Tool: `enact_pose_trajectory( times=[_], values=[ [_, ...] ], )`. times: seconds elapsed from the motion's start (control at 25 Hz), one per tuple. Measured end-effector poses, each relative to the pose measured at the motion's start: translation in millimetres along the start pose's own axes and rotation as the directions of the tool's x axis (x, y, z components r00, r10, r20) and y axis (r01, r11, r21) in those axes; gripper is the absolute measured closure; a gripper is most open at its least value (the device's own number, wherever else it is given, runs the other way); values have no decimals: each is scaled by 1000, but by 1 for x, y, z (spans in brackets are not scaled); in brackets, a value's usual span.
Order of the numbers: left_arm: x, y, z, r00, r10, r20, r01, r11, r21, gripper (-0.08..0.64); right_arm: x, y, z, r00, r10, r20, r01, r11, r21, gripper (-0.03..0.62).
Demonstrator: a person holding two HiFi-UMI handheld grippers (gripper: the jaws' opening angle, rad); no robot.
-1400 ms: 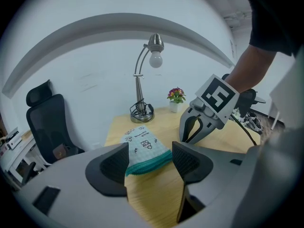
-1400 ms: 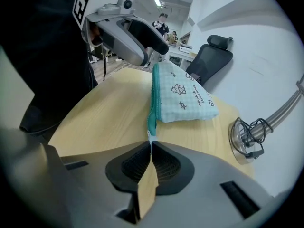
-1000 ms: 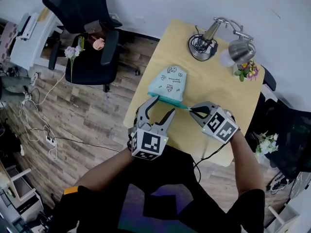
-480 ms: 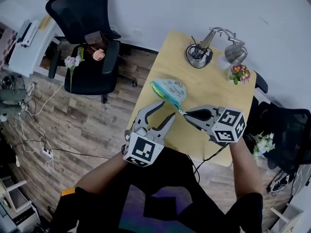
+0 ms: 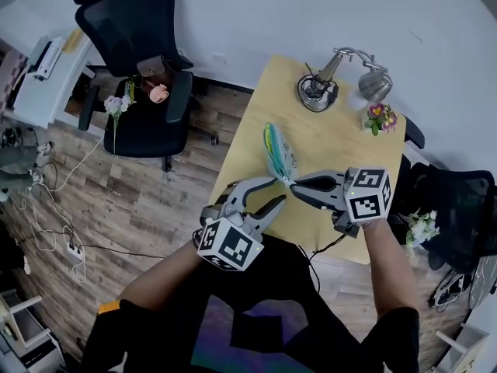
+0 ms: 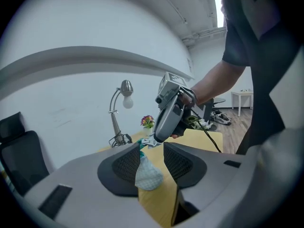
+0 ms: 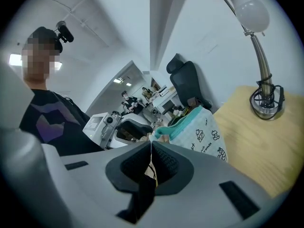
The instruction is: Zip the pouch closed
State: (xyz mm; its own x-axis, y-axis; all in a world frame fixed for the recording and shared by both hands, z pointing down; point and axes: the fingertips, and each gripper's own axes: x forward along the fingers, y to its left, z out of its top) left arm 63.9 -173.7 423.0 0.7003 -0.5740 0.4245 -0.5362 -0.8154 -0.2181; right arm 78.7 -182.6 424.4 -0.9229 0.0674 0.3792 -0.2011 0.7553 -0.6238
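Note:
The pale teal pouch [image 5: 278, 152] with small printed drawings hangs off the table, turned on edge, its teal zip strip [image 7: 186, 120] uppermost. My right gripper [image 5: 293, 182] is shut on the zipper pull at the pouch's near end, and a thin tab shows between its pads [image 7: 151, 144]. My left gripper [image 5: 276, 190] sits just below and left of it. Its jaws have just been closing, and the pouch's lower corner [image 6: 148, 174] lies between them against the left pad, with a gap to the right pad. The right gripper [image 6: 167, 115] shows straight ahead in the left gripper view.
A wooden table [image 5: 342, 154] carries a silver desk lamp [image 5: 365, 80] and a small flower pot [image 5: 378, 117] at its far side. A black office chair [image 5: 136, 45] stands at the left on wood flooring, and a dark chair [image 5: 458, 208] at the right.
The pouch has come up off the table and swung from flat to on edge. Both grippers have risen, and the left jaws have narrowed around the pouch's corner.

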Motion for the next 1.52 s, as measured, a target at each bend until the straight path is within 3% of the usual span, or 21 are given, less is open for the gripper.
enact_pose_trajectory(
  times=[0.48, 0.88, 1.2, 1.52],
  values=[
    [8, -18, -1, 998, -66, -22, 68, 993, 95, 400, 1, 7, -10, 1000, 22, -5, -22, 1000, 16, 571],
    [14, -15, 3, 998, -53, -32, 58, 984, 171, 445, -2, 8, -12, 998, 32, -49, -32, 999, -9, 571],
    [16, -16, 6, 997, -76, -29, 80, 983, 164, 503, -6, 6, -15, 995, -2, -105, -5, 998, -69, 571],
    [12, -13, 8, 994, -105, -22, 107, 992, 66, 545, -5, 3, -21, 986, -53, -158, 31, 990, -136, 571]
  ],
)
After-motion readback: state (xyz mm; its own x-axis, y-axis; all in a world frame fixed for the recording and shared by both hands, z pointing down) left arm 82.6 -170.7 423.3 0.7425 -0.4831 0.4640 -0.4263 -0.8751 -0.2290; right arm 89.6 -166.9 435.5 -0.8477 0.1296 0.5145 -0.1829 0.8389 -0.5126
